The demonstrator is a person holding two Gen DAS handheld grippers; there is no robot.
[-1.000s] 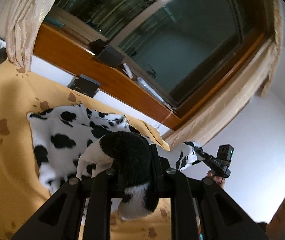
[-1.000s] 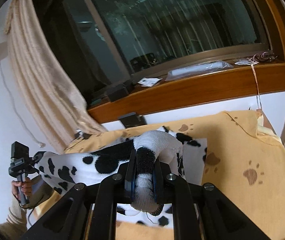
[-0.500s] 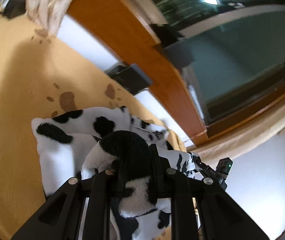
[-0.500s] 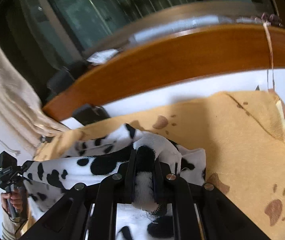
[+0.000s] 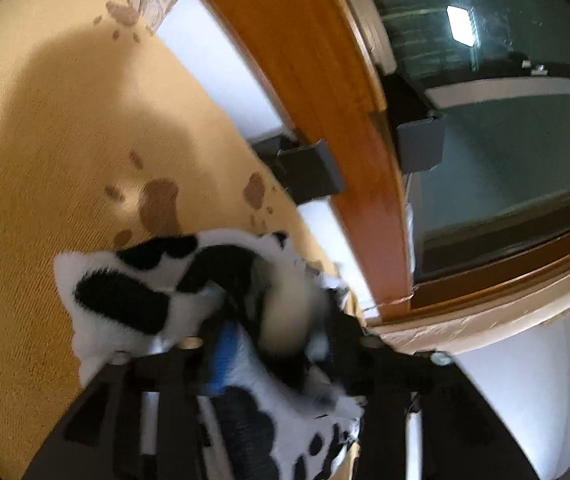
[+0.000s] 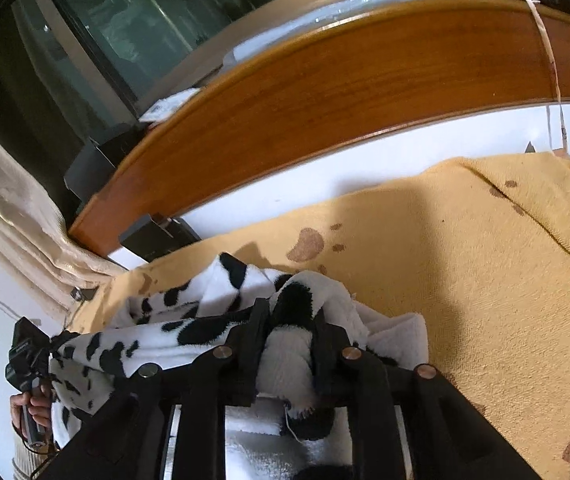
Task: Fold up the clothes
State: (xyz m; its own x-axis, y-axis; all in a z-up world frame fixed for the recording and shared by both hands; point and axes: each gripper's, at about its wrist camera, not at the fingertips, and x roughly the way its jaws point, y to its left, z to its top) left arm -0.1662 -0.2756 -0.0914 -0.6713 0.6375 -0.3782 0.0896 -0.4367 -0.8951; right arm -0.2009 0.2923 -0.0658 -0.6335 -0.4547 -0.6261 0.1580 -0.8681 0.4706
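Observation:
A fluffy white garment with black cow spots lies partly on the yellow bed cover. My left gripper is shut on a bunched fold of it; this view is blurred by motion. In the right wrist view the same garment stretches from my right gripper, shut on a thick fold, out to the left gripper at the far left, held by a hand. The stretch between the two grippers sags a little above the bed.
The yellow cover with brown paw prints spreads ahead and to the right. A wooden window sill over a white wall bounds the far side. A beige curtain hangs at the left, with dark boxes beside it.
Both grippers have moved forward and down toward the window wall, carrying the garment's edge over the part lying on the bed. The left wrist view has turned and blurred.

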